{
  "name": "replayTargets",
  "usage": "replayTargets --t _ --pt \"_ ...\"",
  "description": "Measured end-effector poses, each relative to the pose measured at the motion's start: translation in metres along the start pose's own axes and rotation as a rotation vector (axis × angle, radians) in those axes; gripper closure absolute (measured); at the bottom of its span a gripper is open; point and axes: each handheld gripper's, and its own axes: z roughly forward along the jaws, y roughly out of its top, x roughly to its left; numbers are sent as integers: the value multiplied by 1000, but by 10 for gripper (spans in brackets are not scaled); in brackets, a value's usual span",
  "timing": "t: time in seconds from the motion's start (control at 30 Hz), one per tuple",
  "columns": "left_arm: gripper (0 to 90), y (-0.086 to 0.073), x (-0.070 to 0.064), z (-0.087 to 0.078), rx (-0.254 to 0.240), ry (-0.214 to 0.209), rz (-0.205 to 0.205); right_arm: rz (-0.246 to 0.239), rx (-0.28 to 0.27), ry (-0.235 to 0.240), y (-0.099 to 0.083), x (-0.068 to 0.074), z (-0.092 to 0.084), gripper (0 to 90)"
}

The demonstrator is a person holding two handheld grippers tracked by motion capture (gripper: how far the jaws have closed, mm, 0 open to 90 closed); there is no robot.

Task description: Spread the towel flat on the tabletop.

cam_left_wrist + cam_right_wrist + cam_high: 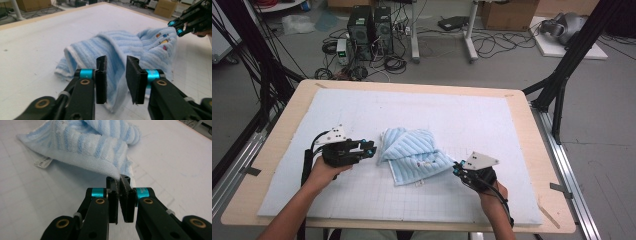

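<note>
Two hand-held grippers work at one light-blue striped towel (414,155), which lies crumpled on the white padded surface (492,120) between them. The right hand-held gripper (120,180) is clenched on a corner of the towel: in its own view the white hem runs down into the pinch of the two pads, and the cloth rises from there in a taut fold, with a small white label (43,162) lying on the surface off to the left of that gripper. The left hand-held gripper (117,75) stands released, its pads parted with a clear gap (a folded edge of the towel lies just beyond and below that gap, not pressed by either pad). From the left gripper's camera, the right one shows at the far upper right, at the towel's embroidered end (163,40). In the high view the left hand-held gripper (371,150) sits just beside the towel's near-left edge.
</note>
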Motion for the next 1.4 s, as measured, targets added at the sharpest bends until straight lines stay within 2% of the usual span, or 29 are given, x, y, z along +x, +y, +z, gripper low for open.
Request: replayTargets --t 0.03,0.07,0.1,0.17,0.2,0.27,0.3,0.37,0.43,0.5,0.57,0.63,0.67,0.7,0.77,0.83,0.9,0.97,1.0,1.03,1.07,1.13,1.23,1.27,1.33,1.4 --pt "619 0 -2 3 10 -6 -1 -2 1 -2 -3 0 -5 863" --pt "619 -1 -4 6 17 -8 -3 -2 1 -2 -3 0 -5 863" --pt "565 -1 -6 9 25 -11 0 -6 6 -8 -8 1 -14 862" --pt "495 -1 -12 23 53 -29 4 -25 32 -11 -14 3 -21 849" --pt "486 -1 -16 28 61 -45 15 -23 51 -17 -17 4 -24 776" --pt "456 -1 -24 39 80 -78 27 23 40 -34 -24 2 -29 656" --pt "443 -1 -28 44 88 -94 33 66 19 -38 -26 0 -34 617" --pt "443 0 -34 53 110 -94 64 106 -27 -55 -26 -4 -42 541" --pt "446 -1 -37 61 135 -78 77 137 -55 -72 -24 -8 -47 493" --pt "487 -2 -37 68 166 -39 85 162 -84 -69 -21 -10 -46 462" --pt "562 -4 -35 73 190 -23 89 173 -100 -56 -16 -9 -38 429" --pt "723 -4 -35 75 200 -8 95 183 -104 -27 -7 -6 -25 407" --pt "786 -2 -33 75 183 12 95 184 -106 -11 -2 -5 -16 404" --pt "825 0 -31 74 165 26 88 185 -107 9 3 -4 -8 404" --pt "846 5 -25 70 136 49 61 177 -102 41 15 -1 12 408" --pt "852 8 -22 68 118 64 45 164 -72 69 24 2 33 428" --pt "854 14 -12 62 89 98 20 159 -30 105 31 6 50 454" --pt "856 14 -9 60 75 109 7 147 -6 122 35 11 61 492" --pt "857 12 -2 58 75 131 -19 134 2 130 36 12 64 515" --pt "857 12 -2 58 75 131 -19 133 10 140 36 14 66 541" --pt "858 11 3 56 80 163 -35 131 18 147 36 15 68 574" --pt "860 10 7 55 92 213 -39 129 39 166 35 17 69 623" --pt "861 9 13 54 81 263 -55 124 75 197 33 21 72 715" --pt "861 9 13 54 81 263 -55 116 82 211 31 23 72 738" --pt "861 10 22 50 79 281 -86 113 83 236 31 26 71 767" --pt "861 15 26 47 68 289 -82 110 84 261 30 28 70 790"
